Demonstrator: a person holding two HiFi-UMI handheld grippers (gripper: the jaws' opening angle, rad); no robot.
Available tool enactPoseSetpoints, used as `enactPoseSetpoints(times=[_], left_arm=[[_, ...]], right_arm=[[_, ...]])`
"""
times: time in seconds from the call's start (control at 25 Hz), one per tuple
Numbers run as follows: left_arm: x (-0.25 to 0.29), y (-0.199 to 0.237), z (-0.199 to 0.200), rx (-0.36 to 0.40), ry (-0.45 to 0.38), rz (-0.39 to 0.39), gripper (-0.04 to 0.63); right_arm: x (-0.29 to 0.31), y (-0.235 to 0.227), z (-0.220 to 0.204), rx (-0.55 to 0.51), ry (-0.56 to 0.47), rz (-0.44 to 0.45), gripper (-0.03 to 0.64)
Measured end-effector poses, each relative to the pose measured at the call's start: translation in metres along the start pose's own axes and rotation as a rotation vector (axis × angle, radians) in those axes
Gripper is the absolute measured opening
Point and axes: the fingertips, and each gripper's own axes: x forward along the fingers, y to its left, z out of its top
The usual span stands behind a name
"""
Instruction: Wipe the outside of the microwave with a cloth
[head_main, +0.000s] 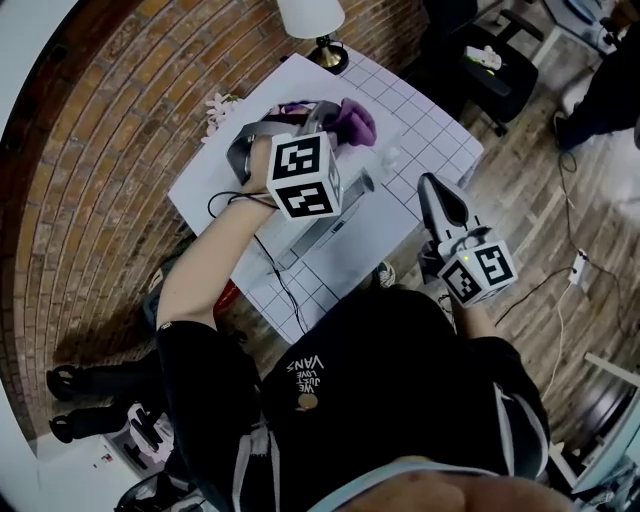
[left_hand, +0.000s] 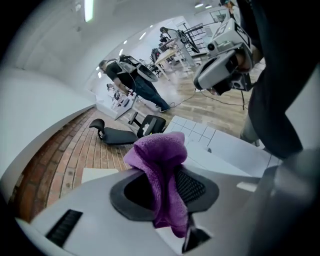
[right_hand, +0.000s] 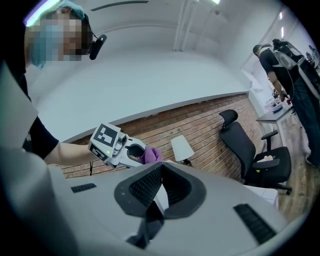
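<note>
Since left tongs clamp cloth, wad bulging past tips, wiping face is ready. Microwave sits just below them; contact unclear. Right tongs closed, empty, parked off to their right so I keep stroke path clear.

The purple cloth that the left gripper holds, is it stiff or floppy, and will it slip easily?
Probably floppy: the purple cloth bunches above the fingers of the left gripper and droops limp between them. Likely light, since one pinch carries all of it. Its fuzzy surface should grip rather than slide.
</note>
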Motion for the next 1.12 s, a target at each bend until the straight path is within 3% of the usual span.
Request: enactPoseSetpoints(times=[0.36,0.52,0.72,0.92,1.12], left_arm=[[-0.109,-0.048,-0.069,-0.254,-0.132,0.111,0.130],[-0.151,-0.084,-0.105,-0.326,-0.142,0.163,0.129],[-0.194,-0.137,-0.158,-0.493,-0.180,0.233,0.130],[-0.218,-0.187,-0.190,-0.670,-0.308,0.339,0.130],[-0.219,-0.236,-0.198,-0.830,-0.448,0.426,0.130]], right_arm=[[0.024,0.103,-0.028,-0.015,0.049,0.124,0.000],[0.027,0.151,-0.044,-0.021,0.064,0.173,0.000],[0.025,0.202,-0.064,-0.031,0.084,0.213,-0.001],[0.021,0.236,-0.082,-0.028,0.103,0.226,0.000],[0.014,0.257,-0.095,-0.036,0.118,0.216,-0.001]])
